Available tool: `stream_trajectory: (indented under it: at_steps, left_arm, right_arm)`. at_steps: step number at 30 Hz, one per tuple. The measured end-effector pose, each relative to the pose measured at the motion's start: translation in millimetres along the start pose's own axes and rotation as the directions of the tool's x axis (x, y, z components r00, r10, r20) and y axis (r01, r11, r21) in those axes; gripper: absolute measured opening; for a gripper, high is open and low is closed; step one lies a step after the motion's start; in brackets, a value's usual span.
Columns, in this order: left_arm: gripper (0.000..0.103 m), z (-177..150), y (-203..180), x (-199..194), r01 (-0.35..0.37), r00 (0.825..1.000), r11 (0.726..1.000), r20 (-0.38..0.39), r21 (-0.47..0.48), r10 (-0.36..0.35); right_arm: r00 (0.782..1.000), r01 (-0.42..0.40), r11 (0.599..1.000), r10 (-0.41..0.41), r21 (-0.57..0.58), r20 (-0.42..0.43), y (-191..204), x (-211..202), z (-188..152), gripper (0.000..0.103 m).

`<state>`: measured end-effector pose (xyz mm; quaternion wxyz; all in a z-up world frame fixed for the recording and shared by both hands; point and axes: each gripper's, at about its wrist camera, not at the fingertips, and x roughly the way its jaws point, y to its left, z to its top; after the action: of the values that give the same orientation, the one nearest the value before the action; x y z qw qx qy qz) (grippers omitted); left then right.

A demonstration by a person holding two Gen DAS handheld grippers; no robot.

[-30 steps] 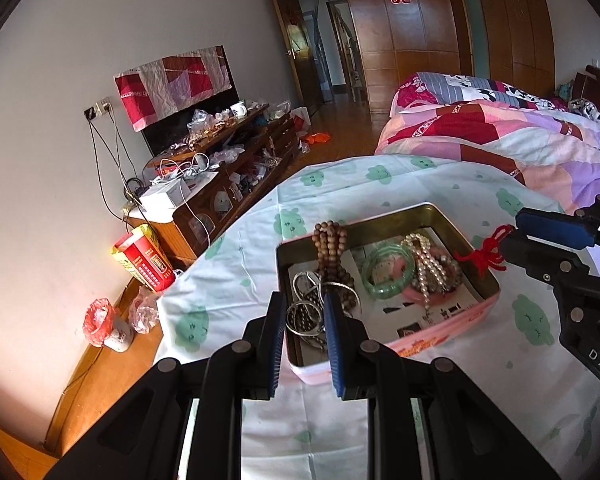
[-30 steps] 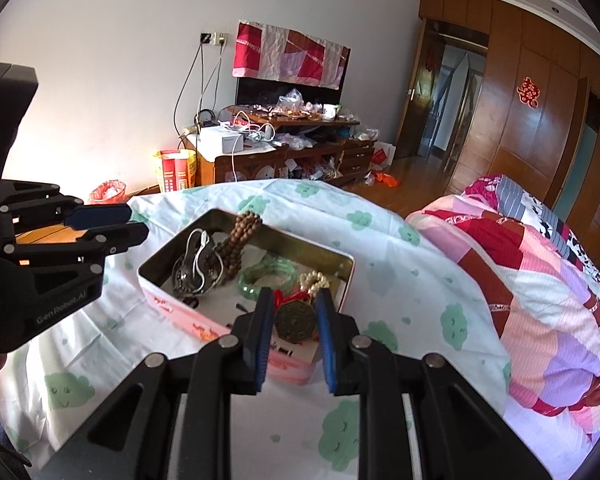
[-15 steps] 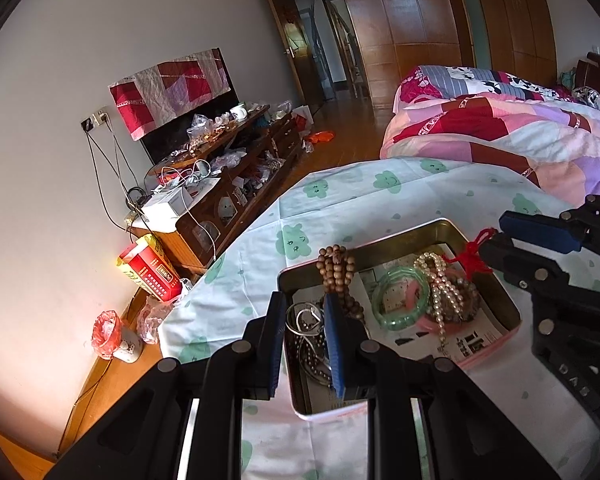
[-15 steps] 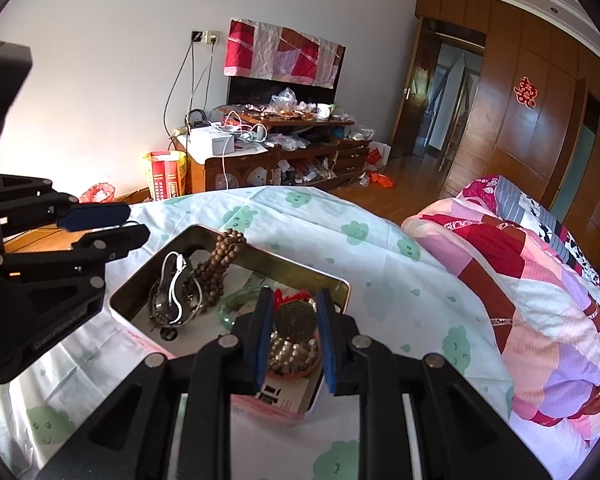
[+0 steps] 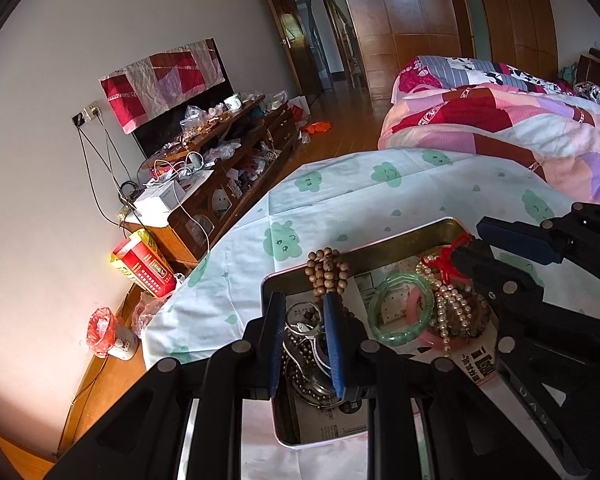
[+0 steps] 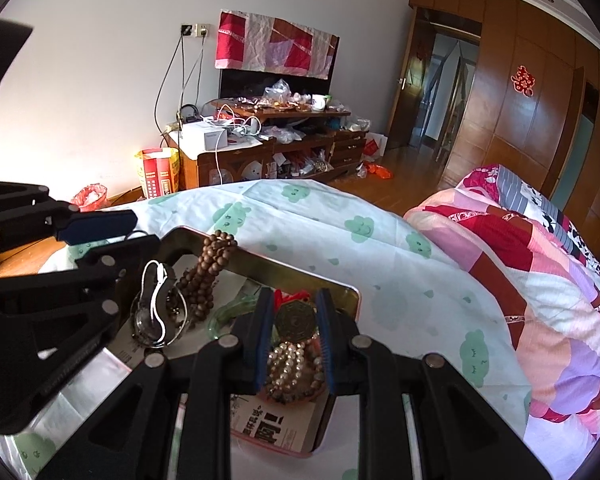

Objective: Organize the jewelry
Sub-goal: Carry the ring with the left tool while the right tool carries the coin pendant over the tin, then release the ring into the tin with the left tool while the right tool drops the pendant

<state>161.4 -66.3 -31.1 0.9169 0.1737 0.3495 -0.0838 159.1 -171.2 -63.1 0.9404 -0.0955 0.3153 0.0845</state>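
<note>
A: My right gripper [image 6: 293,322] is clamped on the octagonal pendant [image 6: 295,321] over the tin [image 6: 296,270]; the left view hides it.
B: The left gripper [image 5: 302,330] is pinching silver bangles [image 5: 305,328] over the tin's near end, by the green bangle [image 5: 401,307].

A red double-happiness character 囍 [image 6: 523,80] hangs on the wooden wardrobe door [image 6: 540,120]. The printed sheet [image 5: 480,364] lining the tin [image 5: 440,226] carries large black Chinese characters, too cropped and skewed to read. Pale letters "DAS" [image 5: 534,404] stand on the right gripper's black arm; print on the red carton [image 5: 148,266] is too small to read.
</note>
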Motion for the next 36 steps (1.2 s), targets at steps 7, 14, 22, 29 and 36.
stream_trajectory:
  at_steps: [7, 14, 22, 29, 36]
  left_arm:
    - [0.020, -4, 0, 14, 0.001, 1.000, 1.000, -0.027, -0.004, -0.001]
    - [0.020, -6, -3, 22, 0.003, 0.999, 1.000, -0.043, -0.001, -0.003]
    - [0.021, -7, -3, 25, 0.002, 0.999, 1.000, -0.041, -0.009, -0.003]
    - [0.021, -8, -5, 25, 0.008, 0.999, 1.000, -0.041, -0.005, -0.009]
    - [0.083, -8, 0, 11, -0.080, 0.996, 0.996, 0.023, -0.032, 0.081]
  right_arm:
    - [1.000, 0.012, 1.000, -0.012, 0.006, -0.021, -1, 12, -4, 0.023]
    - [0.999, 0.014, 1.000, -0.014, -0.001, -0.034, 2, 17, -7, 0.023]
    - [0.999, 0.021, 1.000, -0.021, -0.003, -0.044, 3, 21, -9, 0.023]
    - [0.998, 0.027, 0.999, -0.028, -0.017, -0.055, 5, 24, -11, 0.023]
    - [0.997, 0.051, 0.999, -0.051, -0.008, -0.050, 3, 25, -15, 0.050]
